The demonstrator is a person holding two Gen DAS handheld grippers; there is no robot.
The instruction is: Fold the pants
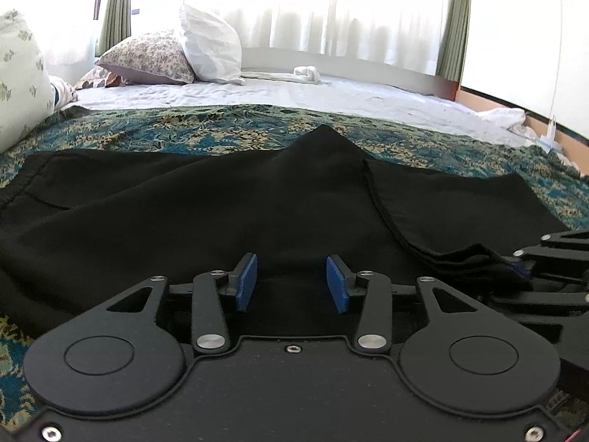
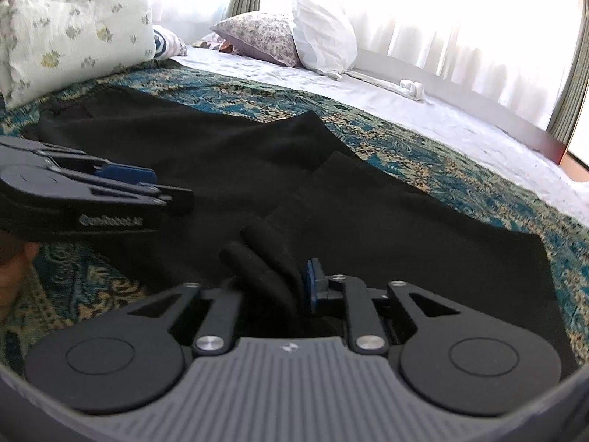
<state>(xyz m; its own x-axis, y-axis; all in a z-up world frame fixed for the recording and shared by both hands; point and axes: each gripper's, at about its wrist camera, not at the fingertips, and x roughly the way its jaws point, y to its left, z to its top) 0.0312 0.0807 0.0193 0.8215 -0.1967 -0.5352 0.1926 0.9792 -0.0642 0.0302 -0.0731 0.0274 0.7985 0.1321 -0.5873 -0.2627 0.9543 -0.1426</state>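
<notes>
Black pants (image 1: 206,202) lie spread on a teal and gold patterned bedspread (image 1: 154,132), with one part folded over at the right (image 1: 460,202). My left gripper (image 1: 291,281) is open just above the near edge of the pants, nothing between its blue pads. It also shows in the right wrist view (image 2: 125,176) at the left. My right gripper (image 2: 272,283) is shut on a bunched fold of the pants (image 2: 257,258); only its right blue pad (image 2: 312,287) shows. In the left wrist view the right gripper (image 1: 522,261) sits at the right edge on the cloth.
White sheet (image 1: 294,92) covers the bed beyond the bedspread. Pillows stand at the far left: a floral one (image 1: 147,59), a white one (image 1: 210,44), a pale green printed one (image 2: 73,25). A rolled white cloth (image 1: 305,73) lies by the curtained window.
</notes>
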